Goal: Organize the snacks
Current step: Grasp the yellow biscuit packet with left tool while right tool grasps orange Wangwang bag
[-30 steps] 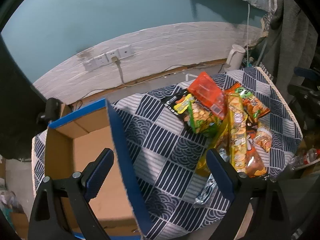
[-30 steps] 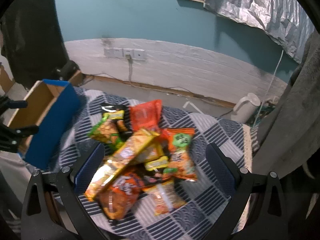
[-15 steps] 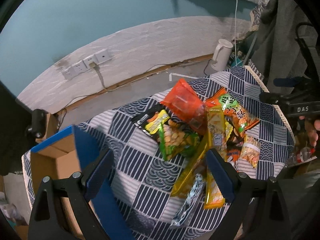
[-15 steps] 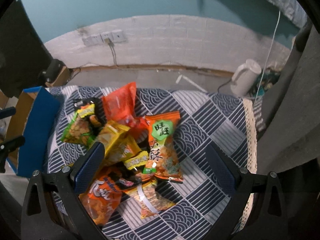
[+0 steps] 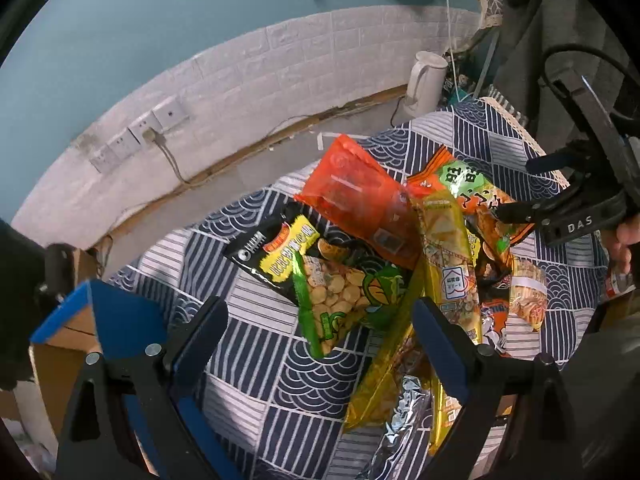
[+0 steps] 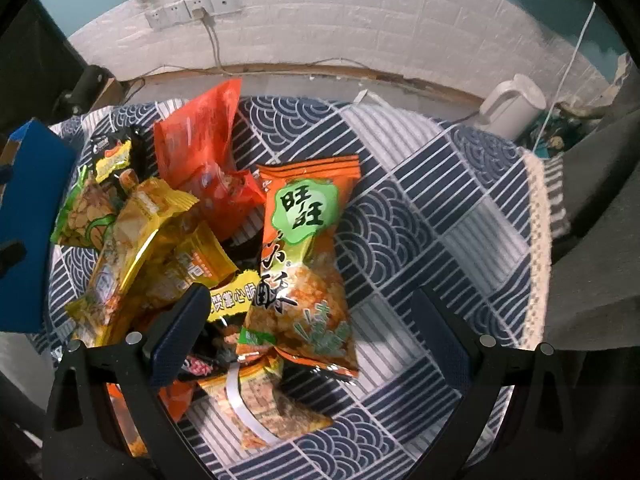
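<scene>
A pile of snack bags lies on a small table with a blue and white patterned cloth (image 5: 256,368) (image 6: 440,208). My left gripper (image 5: 320,334) hangs open over a green bag of beans (image 5: 340,296), beside a red bag (image 5: 360,204) and a long yellow bag (image 5: 448,264). My right gripper (image 6: 312,328) is open above an orange bag with a green label (image 6: 300,264); a yellow bag (image 6: 136,240) and the red bag (image 6: 200,156) lie to its left. The right gripper (image 5: 532,188) also shows at the right edge of the left wrist view. Neither gripper holds anything.
A cardboard box with blue sides (image 5: 100,320) (image 6: 28,192) stands at the table's left end. A white kettle (image 5: 424,80) (image 6: 512,104) sits on the floor by the white brick wall. Wall sockets (image 6: 192,10) with a plugged cable are behind. Grey fabric (image 6: 600,200) hangs to the right.
Both grippers have come down and closer to the snack pile. The left one swung right, away from the box, and now sits over the green bag. Both stay open.
</scene>
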`<state>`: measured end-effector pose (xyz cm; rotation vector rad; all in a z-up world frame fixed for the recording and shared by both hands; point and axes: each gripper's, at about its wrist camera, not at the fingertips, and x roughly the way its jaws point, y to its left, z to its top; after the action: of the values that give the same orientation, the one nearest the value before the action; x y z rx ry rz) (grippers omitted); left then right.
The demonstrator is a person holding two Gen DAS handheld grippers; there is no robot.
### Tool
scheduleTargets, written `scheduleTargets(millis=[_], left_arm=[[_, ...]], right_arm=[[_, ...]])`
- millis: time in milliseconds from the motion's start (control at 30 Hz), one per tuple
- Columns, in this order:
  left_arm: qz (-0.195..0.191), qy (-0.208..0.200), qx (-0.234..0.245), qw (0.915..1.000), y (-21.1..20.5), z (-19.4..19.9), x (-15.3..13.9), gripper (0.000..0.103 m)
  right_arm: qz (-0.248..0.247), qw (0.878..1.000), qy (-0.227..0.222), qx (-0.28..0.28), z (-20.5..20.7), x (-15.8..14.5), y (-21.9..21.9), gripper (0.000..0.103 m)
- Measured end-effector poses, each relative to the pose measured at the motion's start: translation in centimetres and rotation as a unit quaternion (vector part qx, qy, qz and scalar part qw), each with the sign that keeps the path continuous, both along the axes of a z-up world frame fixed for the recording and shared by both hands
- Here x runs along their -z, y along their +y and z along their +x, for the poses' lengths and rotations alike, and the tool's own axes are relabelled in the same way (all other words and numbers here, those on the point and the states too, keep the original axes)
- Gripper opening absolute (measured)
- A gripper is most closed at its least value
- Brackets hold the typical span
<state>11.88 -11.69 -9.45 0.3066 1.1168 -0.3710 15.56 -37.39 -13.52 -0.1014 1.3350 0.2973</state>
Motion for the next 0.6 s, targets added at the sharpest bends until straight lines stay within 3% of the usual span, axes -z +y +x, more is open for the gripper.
scheduleTargets(millis=[200,300,400,567,600], left_arm=[[0.006,0.015,0.000,0.9999,-0.4,0.5,1.7,0.095],[0.001,0.024,0.000,0.9997,-0.4,0.6,2.2,0.095],[0.003,0.028,-0.001,0.9996,-0.6,0.8,2.7,0.095],[-0.010,0.053,-0.001,0.9985,-1.4,1.0,3.1,0.095],[-0.015,0.057,-0.003,0.9983,-1.6,1.0,3.1,0.095]], right_arm=[[-0.010,1.000,0.011,-0.003,1.1,2.0,0.5,0.100],[-0.012,1.000,0.021,-0.005,1.6,2.9,0.8,0.091],[-0.007,1.000,0.030,-0.003,2.1,3.6,0.7,0.090],[-0.005,0.999,0.050,0.005,2.8,4.9,0.5,0.070],[0.002,0.998,0.058,0.011,2.9,5.2,0.3,0.056]])
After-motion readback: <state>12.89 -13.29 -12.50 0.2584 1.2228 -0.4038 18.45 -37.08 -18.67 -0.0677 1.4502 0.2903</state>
